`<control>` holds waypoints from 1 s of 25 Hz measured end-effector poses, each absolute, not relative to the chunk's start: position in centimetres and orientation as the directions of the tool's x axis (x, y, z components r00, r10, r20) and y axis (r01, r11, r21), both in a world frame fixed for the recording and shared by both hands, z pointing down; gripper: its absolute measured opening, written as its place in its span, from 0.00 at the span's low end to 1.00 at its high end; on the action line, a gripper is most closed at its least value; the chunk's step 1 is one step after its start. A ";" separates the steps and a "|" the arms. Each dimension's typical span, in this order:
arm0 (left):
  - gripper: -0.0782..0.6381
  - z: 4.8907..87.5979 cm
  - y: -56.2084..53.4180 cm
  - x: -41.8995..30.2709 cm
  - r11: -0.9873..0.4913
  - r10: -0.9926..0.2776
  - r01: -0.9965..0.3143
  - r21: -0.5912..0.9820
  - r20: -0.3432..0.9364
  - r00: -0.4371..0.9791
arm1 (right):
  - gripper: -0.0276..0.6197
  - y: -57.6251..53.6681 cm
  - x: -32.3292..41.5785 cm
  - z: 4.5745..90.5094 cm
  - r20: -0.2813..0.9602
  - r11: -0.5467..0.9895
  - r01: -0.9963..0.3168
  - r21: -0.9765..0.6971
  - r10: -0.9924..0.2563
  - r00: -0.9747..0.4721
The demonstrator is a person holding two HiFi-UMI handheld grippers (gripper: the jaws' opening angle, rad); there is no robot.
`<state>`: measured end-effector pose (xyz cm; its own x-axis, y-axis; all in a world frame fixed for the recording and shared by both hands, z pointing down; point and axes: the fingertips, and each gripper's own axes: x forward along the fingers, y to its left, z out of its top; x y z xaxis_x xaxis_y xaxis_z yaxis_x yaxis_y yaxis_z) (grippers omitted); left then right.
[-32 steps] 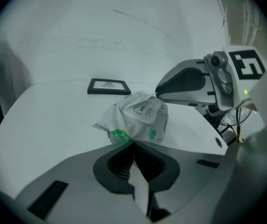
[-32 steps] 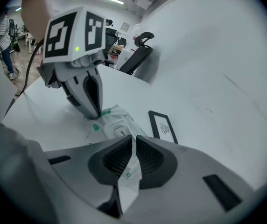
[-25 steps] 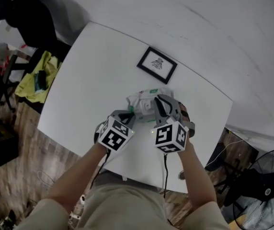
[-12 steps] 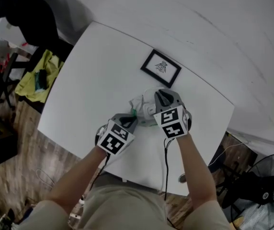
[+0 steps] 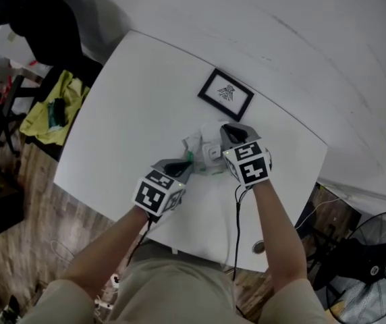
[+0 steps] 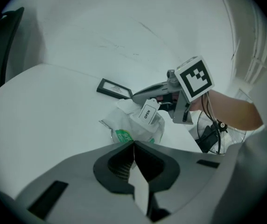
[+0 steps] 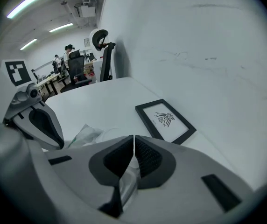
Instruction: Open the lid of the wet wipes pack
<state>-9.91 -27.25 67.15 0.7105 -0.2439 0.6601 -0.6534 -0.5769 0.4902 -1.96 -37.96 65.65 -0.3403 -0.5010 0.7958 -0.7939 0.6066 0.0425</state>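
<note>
Wipes pack (image 5: 202, 155) sits mid-table on the white, smooth table (image 5: 132, 106), between both tools. It is a soft crinkled film pouch, white with a green patch at the near end.

Left tongs (image 6: 133, 145): the ribbed dark pads are pressed together at the tip, pinching the film edge of the pack at the green end. A thin white sliver shows in the slot behind the pads.

Lid (image 6: 148, 113): a small rigid white flap with rounded corners and "OPEN" printed on it. It is tilted up off the pouch, not flat.

Right tongs (image 7: 133, 141): the pads are squeezed together on the lid, and a translucent plastic edge shows in the gap just below them. From the left gripper view, its fingertips meet the raised flap's top edge.

Picture frame (image 5: 225, 94): a flat rectangle with a thin black border, a white mat and a small dark line drawing. It lies on the table beyond the pack, apart from it.
</note>
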 end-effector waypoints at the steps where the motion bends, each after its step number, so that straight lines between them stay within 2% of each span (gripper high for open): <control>1: 0.14 66.7 -27.3 -10.3 -0.570 -0.258 -0.658 0.492 0.652 0.712 | 0.09 -38.0 -1.7 65.0 0.787 0.592 -0.805 0.042 -0.516 -0.339; 8: 0.14 61.1 -29.2 -12.9 -0.590 -0.375 -0.683 0.431 0.602 0.705 | 0.09 -36.8 -1.4 56.9 0.675 0.508 -0.861 0.016 -0.640 -0.366; 14: 0.14 52.6 -30.9 -14.2 -0.626 -0.511 -0.691 0.362 0.479 0.713 | 0.08 -34.9 -1.6 48.0 0.552 0.501 -0.864 0.045 -0.734 -0.397; 25: 0.14 38.4 -29.0 -15.4 -0.707 -0.618 -0.688 0.161 0.332 0.713 | 0.08 -28.3 -2.8 32.3 0.313 0.513 -0.853 0.101 -0.830 -0.462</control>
<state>-15.42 -29.00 38.43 0.7126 -0.6180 0.3319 -0.6884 -0.7072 0.1611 -2.76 -28.29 32.26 -0.4620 -0.8300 0.3125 -0.8526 0.5127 0.1013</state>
